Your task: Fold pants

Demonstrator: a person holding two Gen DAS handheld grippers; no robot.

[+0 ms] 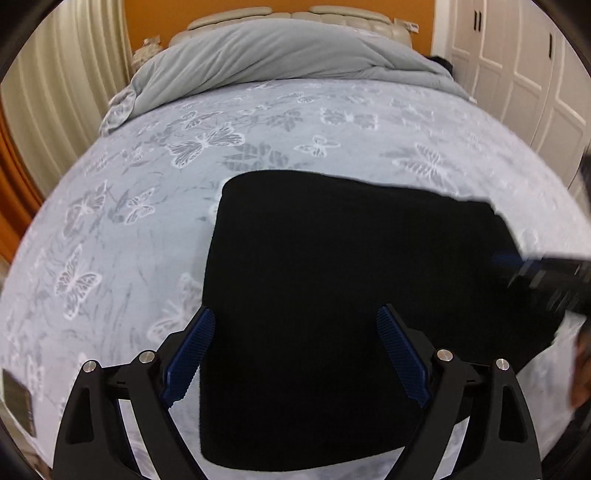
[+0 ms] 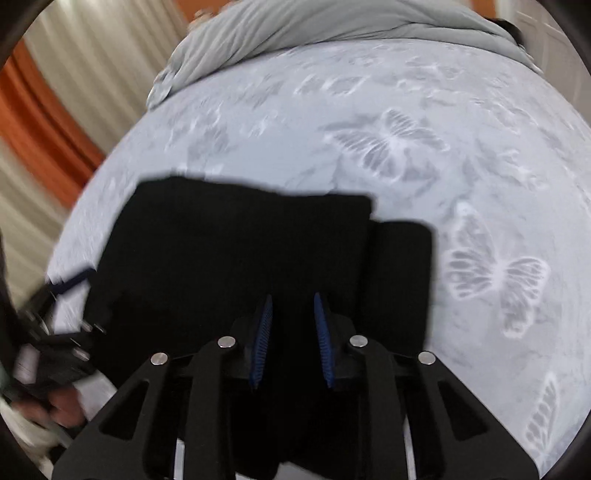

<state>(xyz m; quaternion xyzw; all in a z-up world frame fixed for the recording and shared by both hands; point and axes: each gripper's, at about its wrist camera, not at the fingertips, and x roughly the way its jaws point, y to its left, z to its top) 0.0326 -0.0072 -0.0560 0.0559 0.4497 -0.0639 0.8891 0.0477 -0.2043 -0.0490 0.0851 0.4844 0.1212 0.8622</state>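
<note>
On the butterfly-print bedspread (image 1: 110,229), frame centre, I see soft, limp black pants (image 1: 314,295) folded; left gripper (image 1: 295,354) spread wide and empty, right gripper (image 2: 293,339) narrowed over the cloth, pinch unclear; I would grip a folded edge.

Items counted: one pair of black pants (image 1: 332,295), folded, on one bed sheet (image 1: 129,240) with butterfly print; one grey duvet (image 1: 277,55) bunched at the far end; one headboard (image 1: 295,14); two grippers, left gripper (image 1: 295,354) and right gripper (image 2: 293,339); one bank of white wardrobe doors (image 1: 517,74); one curtain (image 1: 74,74)
</note>
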